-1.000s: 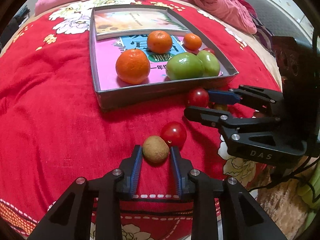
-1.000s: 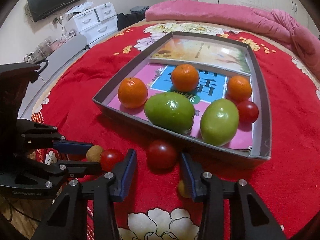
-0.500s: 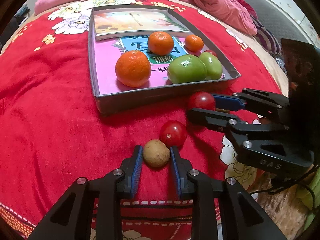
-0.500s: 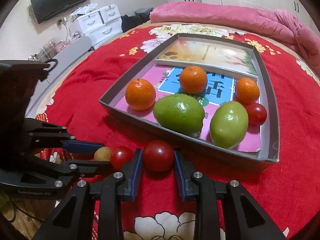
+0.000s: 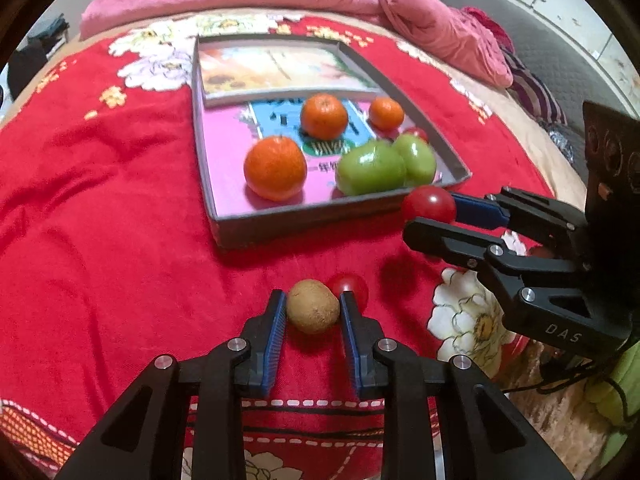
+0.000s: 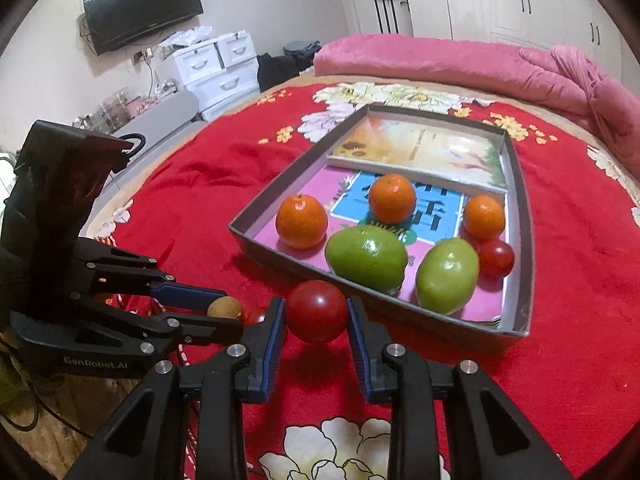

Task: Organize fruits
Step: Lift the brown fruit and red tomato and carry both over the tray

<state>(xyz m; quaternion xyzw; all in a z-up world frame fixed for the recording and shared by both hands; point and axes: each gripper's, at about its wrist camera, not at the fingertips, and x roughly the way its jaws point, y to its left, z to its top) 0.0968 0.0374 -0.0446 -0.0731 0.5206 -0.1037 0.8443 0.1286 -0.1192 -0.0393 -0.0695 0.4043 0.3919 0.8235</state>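
Observation:
My left gripper point(image 5: 313, 308) is shut on a brown kiwi point(image 5: 313, 311) just above the red blanket. Behind its right finger lies a red tomato point(image 5: 352, 285). My right gripper point(image 6: 316, 316) is shut on another red tomato point(image 6: 317, 310), lifted off the blanket near the front wall of the grey box point(image 6: 280, 258); in the left wrist view that tomato point(image 5: 428, 203) hangs by the box's right corner. Inside the box lie three oranges point(image 6: 302, 221), two green fruits point(image 6: 366, 258) and a small tomato point(image 6: 495, 258) on printed books.
A red flowered blanket point(image 5: 100, 220) covers the bed, with a pink quilt point(image 6: 460, 68) rolled along its far side. White drawers point(image 6: 216, 68) and a wall television point(image 6: 142, 4) stand past the bed's left edge.
The right gripper closed on the tomato in front of the box and raised it off the blanket. The left gripper kept hold of the kiwi and barely moved.

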